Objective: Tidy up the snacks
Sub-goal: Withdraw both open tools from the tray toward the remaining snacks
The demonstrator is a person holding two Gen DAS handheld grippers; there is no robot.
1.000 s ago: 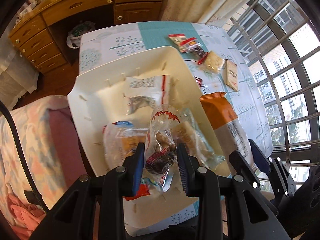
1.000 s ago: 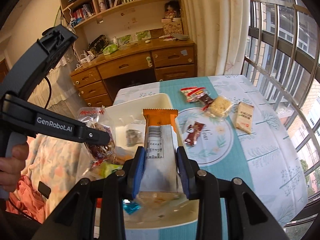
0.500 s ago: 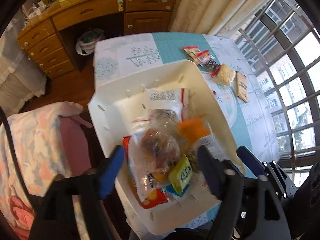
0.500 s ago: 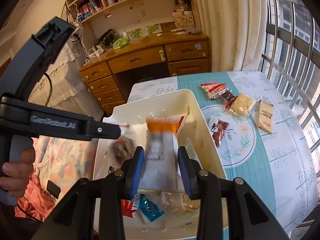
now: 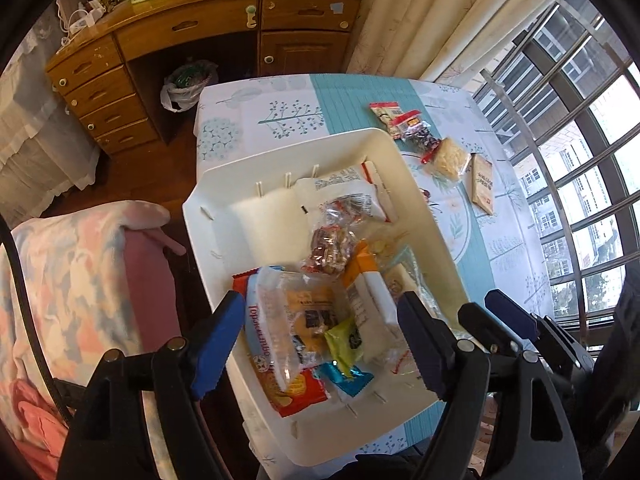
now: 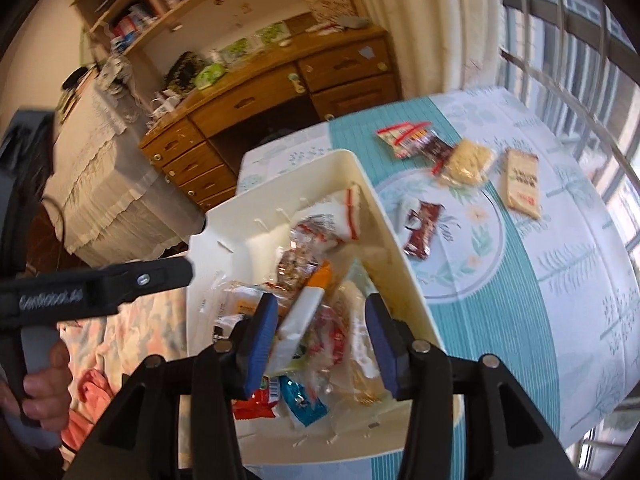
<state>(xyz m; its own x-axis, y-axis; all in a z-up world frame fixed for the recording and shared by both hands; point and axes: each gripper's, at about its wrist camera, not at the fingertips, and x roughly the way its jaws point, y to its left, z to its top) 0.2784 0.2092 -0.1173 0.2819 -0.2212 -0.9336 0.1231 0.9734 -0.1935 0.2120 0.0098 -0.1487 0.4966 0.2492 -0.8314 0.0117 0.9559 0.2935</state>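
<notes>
1. White bin (image 5: 280, 216) on table (image 5: 360, 96), near edge; holds a heap of snack packets.
2. Left gripper (image 5: 320, 340) above bin's near end, jaws spread wide, having just opened. Nothing pinched; clear bag of dark snacks (image 5: 330, 244) lying loose in bin, apart from pads.
3. Right gripper (image 6: 322, 344) over bin's near right corner, jaws part-spread, just been opening. Orange-and-white pack (image 6: 304, 308) between fingers, tilted, resting on heap; pads not pressing on it as far as visible (frame blurred).
4. In heap: clear cookie bag (image 5: 304, 312), green packet (image 5: 346, 340), blue packet (image 5: 348, 376), red-orange pack (image 5: 296, 392), white bag with red stripe (image 5: 344, 188) at far end.
5. On table outside bin, right of it: red-and-clear packets (image 6: 408, 140), noodle block (image 6: 466, 162), tan packet (image 6: 520, 182), dark brown packet (image 6: 422, 228) just beside bin wall.
6. Hand (image 6: 40, 396) on left gripper's handle, seen from right wrist view.
</notes>
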